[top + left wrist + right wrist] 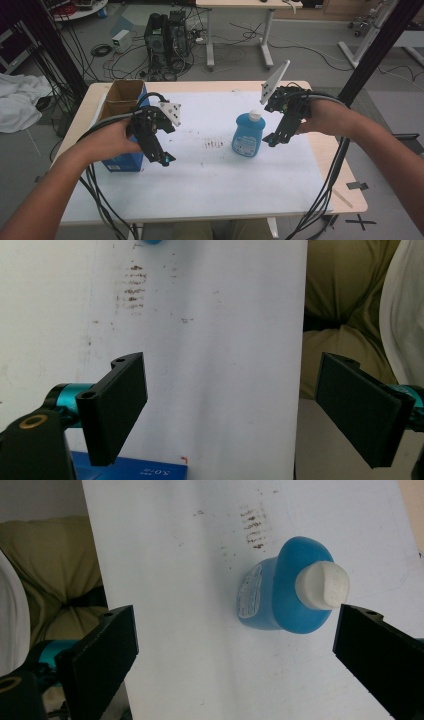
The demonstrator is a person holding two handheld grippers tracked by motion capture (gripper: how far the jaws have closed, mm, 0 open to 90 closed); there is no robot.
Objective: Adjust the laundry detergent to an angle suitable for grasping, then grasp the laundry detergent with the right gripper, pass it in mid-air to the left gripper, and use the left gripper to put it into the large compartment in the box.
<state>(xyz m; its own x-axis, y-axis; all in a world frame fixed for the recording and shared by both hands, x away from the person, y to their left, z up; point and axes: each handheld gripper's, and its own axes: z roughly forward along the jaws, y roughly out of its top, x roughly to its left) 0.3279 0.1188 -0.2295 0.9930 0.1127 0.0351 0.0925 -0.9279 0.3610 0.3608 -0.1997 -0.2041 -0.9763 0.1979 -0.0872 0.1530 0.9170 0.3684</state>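
Bottle point(248, 135), blue plastic with white cap point(322, 585), upright mid-table on white sheet point(210, 185) just beside right gripper point(272, 140), both claws spread and empty; likely light, smooth, slightly squeezable; best pinched across the body below the cap.

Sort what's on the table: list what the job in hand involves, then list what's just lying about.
In the job:
- blue bottle with white cap
- right gripper, jaws open beside the bottle
- left gripper, jaws open
- open cardboard box, probably

Lying about:
- brown smudges on the white sheet
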